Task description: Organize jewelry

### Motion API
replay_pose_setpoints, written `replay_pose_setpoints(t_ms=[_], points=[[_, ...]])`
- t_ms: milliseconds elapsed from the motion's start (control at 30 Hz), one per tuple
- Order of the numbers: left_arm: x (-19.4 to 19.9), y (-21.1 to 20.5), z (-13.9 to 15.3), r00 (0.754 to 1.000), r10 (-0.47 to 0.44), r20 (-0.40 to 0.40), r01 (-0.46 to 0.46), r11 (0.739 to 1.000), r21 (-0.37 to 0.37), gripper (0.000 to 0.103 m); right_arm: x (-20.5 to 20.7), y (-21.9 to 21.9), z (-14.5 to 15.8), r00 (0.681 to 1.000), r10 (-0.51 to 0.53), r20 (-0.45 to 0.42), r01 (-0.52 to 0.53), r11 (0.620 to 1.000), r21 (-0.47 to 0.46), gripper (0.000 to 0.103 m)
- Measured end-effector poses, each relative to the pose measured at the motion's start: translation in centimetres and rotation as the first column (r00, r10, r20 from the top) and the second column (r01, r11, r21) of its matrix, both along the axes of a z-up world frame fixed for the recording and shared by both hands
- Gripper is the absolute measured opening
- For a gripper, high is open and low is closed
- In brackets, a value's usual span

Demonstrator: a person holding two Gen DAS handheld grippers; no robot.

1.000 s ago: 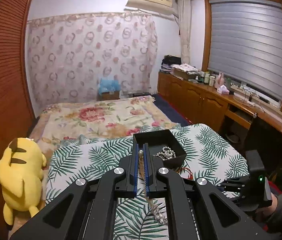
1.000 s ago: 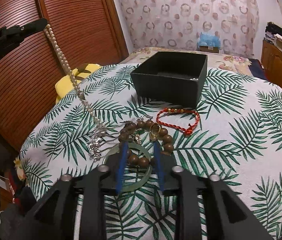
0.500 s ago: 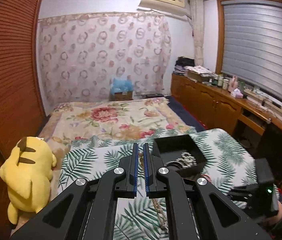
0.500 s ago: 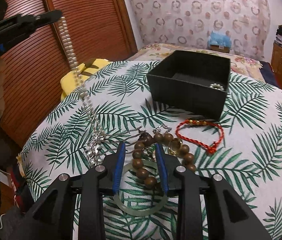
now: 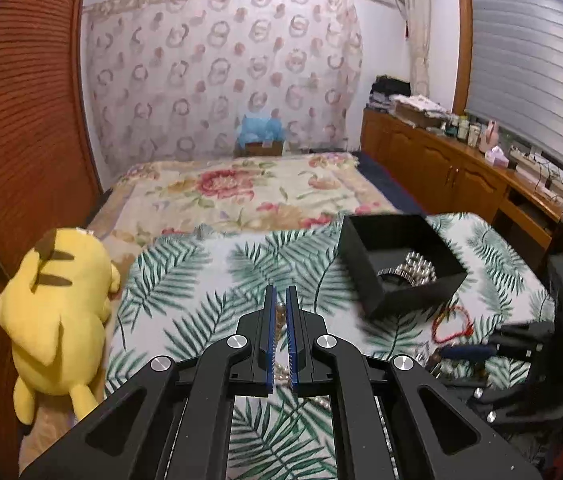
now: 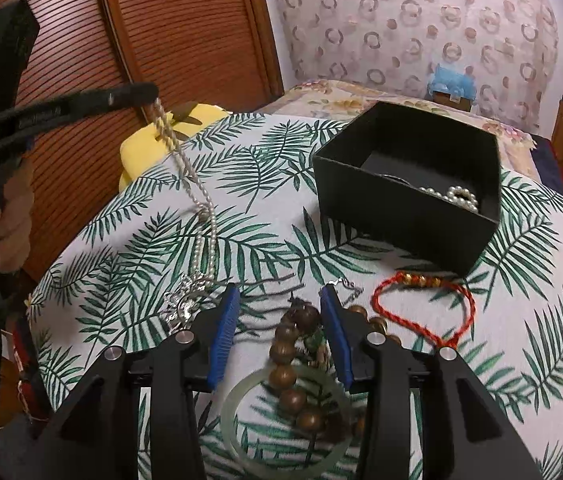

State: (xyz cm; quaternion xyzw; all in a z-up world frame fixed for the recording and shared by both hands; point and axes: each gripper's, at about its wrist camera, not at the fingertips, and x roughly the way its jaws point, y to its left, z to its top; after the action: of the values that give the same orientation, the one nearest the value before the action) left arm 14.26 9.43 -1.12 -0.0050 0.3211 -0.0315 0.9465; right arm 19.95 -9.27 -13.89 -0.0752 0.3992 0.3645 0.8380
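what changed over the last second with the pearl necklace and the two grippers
The left gripper, shut on the pearl necklace throughout, swung left, away from the black box; the strand hangs doubled, its silver pendant on the cloth. The right gripper opened wider over the wooden bead bracelet, gripping nothing. The box, red cord bracelet and jade bangle stayed put.

A home bedroom: a bed with a floral blanket (image 5: 241,192) at the far side, a yellow plush toy (image 5: 57,304) on the left, wooden cabinets (image 5: 433,168) along the right under a window.
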Motion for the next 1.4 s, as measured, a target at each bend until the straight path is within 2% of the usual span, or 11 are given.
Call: replay_pose_setpoints(t_ms=[233, 567, 667, 867, 1167, 1400], points=[[0.1, -0.3, -3.0, 0.998, -0.014, -0.059, 0.013, 1.0, -0.016, 0.004, 1.5, 1.2, -0.4, 0.999, 0.035, -0.029, -0.035, 0.999, -0.024, 0.045], [-0.1, -0.5, -4.5, 0.996, -0.02, -0.085, 0.017, 0.999, -0.031, 0.004, 1.8, 2.0, -1.3, 0.994, 0.078, -0.082, -0.081, 0.996, -0.044, 0.044], [-0.2, -0.6, -4.5, 0.996, -0.022, -0.086, 0.019, 0.999, -0.036, 0.004, 1.6, 1.8, -1.1, 0.994, 0.08, -0.075, -0.083, 0.996, -0.039, 0.032], [-0.4, -0.6, -4.4, 0.996, -0.017, -0.083, 0.014, 0.999, -0.04, 0.004, 1.2, 0.7, 0.4, 0.992, 0.087, -0.086, -0.084, 0.996, 0.039, 0.011], [-0.9, -0.7, -3.7, 0.997, -0.008, -0.071, 0.005, 0.999, -0.043, 0.004, -1.6, 0.6, 4.1, 0.987, 0.16, -0.029, -0.156, 0.982, 0.103, 0.003], [-0.9, -1.3, -1.8, 0.999, -0.018, -0.036, 0.017, 0.999, -0.047, 0.004, -3.5, 0.2, 6.6, 0.985, 0.163, 0.06, -0.167, 0.984, 0.065, 0.002]])
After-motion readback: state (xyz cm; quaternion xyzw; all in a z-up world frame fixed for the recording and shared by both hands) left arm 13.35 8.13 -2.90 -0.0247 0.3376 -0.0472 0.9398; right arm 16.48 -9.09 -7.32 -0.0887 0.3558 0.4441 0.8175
